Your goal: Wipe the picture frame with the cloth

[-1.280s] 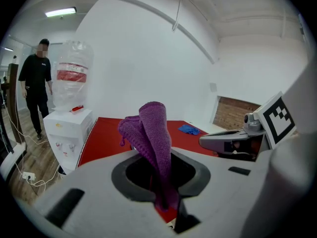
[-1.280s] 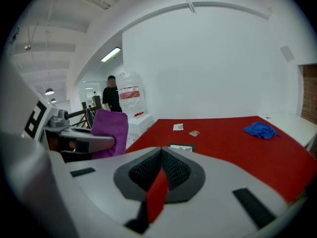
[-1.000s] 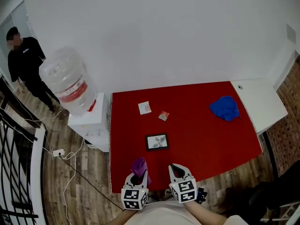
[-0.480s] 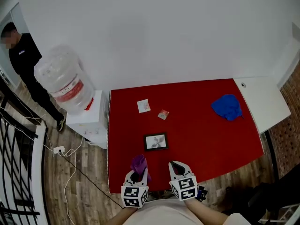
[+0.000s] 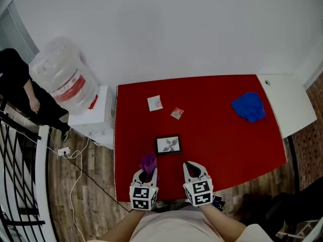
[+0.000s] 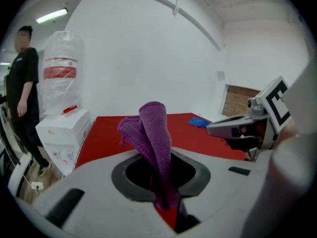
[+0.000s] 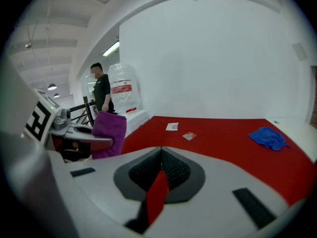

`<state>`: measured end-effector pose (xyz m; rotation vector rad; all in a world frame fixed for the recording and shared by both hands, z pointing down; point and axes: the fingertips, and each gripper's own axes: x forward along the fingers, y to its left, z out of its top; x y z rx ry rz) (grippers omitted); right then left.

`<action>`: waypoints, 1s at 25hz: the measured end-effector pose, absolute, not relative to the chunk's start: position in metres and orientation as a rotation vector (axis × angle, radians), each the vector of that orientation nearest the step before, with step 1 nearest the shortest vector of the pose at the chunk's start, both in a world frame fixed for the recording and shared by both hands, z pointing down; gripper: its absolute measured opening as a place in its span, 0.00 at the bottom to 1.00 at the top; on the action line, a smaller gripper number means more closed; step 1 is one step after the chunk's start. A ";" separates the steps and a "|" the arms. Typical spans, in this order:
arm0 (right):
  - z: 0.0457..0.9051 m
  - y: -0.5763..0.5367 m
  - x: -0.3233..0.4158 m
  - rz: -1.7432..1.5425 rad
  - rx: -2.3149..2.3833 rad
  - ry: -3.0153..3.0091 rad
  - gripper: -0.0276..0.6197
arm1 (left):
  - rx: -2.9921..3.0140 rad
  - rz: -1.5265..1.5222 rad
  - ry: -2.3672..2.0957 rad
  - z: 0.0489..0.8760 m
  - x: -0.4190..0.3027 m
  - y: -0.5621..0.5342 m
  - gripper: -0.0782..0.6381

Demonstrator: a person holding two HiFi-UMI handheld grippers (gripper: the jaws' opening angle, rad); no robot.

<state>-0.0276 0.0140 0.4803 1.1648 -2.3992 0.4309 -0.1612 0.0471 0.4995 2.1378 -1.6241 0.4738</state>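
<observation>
The small dark picture frame (image 5: pixel 168 144) lies flat on the red table (image 5: pixel 227 140), a short way in from its near edge. My left gripper (image 5: pixel 147 174) is shut on a purple cloth (image 5: pixel 148 161), just near-left of the frame. From the left gripper (image 6: pixel 157 158) the cloth (image 6: pixel 151 130) stands up out of the shut jaws. My right gripper (image 5: pixel 191 169) is shut with nothing in it, near-right of the frame. The right gripper (image 7: pixel 161 155) shows its jaws pressed together, with the purple cloth (image 7: pixel 108 133) to its left. Neither gripper view shows the frame.
A blue cloth (image 5: pixel 249 107) lies at the table's far right; a paper card (image 5: pixel 155 103) and small packet (image 5: pixel 176 113) lie beyond the frame. A water dispenser (image 5: pixel 96 122) with its bottle (image 5: pixel 60 79), a person (image 5: pixel 20 92) and a railing stand left. A white surface (image 5: pixel 290 102) adjoins at right.
Both grippers have edged a little toward the frame, the cloth still held. The person at the left has walked further left, partly out of view.
</observation>
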 end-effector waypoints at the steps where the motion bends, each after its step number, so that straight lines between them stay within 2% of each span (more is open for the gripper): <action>1: 0.482 0.010 -0.028 0.432 1.167 -2.398 0.05 | 2.171 0.537 -1.609 0.504 -0.163 0.038 0.19; 14: 0.504 -0.002 -0.029 0.501 1.195 -2.380 0.05 | 2.392 1.724 -1.226 0.616 -0.181 -0.087 0.19; 20: 0.516 0.004 -0.023 0.539 1.205 -2.353 0.05 | 2.382 1.994 -1.068 0.650 -0.182 -0.113 0.19; 25: 0.526 0.006 -0.021 0.563 1.196 -2.342 0.05 | 2.368 2.016 -1.020 0.664 -0.181 -0.120 0.19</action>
